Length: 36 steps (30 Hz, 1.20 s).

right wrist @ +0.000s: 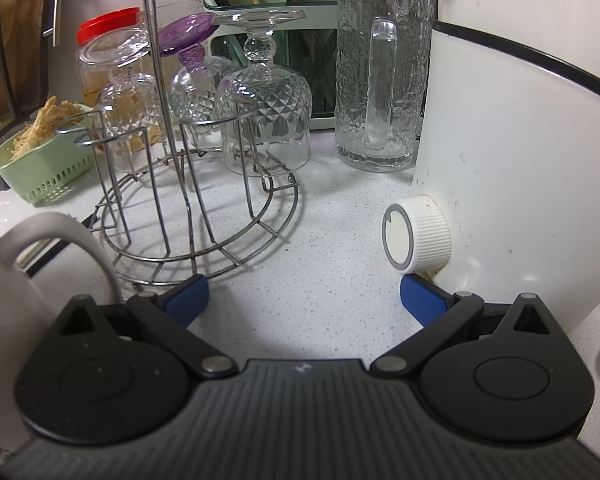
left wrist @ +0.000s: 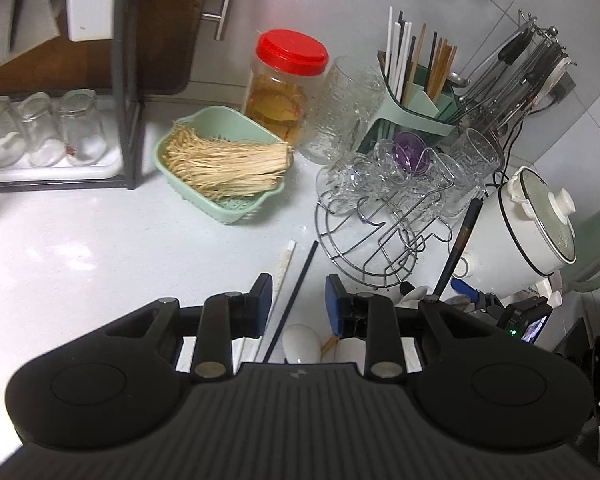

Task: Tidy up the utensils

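My left tool [left wrist: 298, 300] stands part-open around two loose chopsticks [left wrist: 296, 280] on the tabletop [left wrist: 100, 248], gripping neither. Closing crooked may scatter them toward the wire rack [left wrist: 380, 236]. My right tool [right wrist: 304, 300] is open, empty.

- Clear plastic jar [left wrist: 280, 88]: red lid, amber contents.
- Perforated plastic basket [left wrist: 236, 208] beside that jar: pale green.
- Speckled stone tabletop [right wrist: 320, 248]: white with grey flecks.
- Cut-glass goblet [right wrist: 266, 120]: diamond pattern.
- Right tool [right wrist: 304, 300]: blue pads, black frame.
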Tool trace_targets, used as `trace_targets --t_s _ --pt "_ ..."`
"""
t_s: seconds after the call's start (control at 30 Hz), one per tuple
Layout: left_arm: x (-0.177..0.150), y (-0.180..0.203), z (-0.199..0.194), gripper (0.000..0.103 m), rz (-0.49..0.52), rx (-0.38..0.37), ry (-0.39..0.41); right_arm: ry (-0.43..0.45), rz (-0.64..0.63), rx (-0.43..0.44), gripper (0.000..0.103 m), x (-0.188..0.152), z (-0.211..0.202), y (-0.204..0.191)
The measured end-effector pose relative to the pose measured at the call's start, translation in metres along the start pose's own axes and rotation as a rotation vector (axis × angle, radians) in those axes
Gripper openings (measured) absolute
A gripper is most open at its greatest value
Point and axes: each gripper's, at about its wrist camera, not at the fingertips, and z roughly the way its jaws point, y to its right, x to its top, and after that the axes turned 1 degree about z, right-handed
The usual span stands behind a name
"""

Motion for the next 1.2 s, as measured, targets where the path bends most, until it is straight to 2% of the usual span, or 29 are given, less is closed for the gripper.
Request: trace_targets --t_s 0.23,0.47,0.83,0.9,1.2 --pt "-0.013 -0.001 -0.018 0.033 -0.024 0.038 0.012 0.000 0.000 0.000 0.103 0.000 0.000 0.000" --pt "-0.016 0.000 -0.030 0.033 -0.034 0.043 0.034 0.000 0.000 0.000 0.103 0.000 0.000 0.000" --pt "-0.016 0.012 -0.057 0.033 0.048 -0.001 0.091 -0.015 0.014 -0.004 0.103 0.001 -0.001 0.001" --pt "-0.018 0.014 -0.061 0.033 0.064 -0.015 0.097 -0.030 0.050 -0.009 0.103 0.003 -0.008 0.000" --pt "-0.038 0.004 -0.064 0.033 0.099 -0.076 0.083 0.033 0.111 -0.117 0.103 0.015 -0.076 0.003"
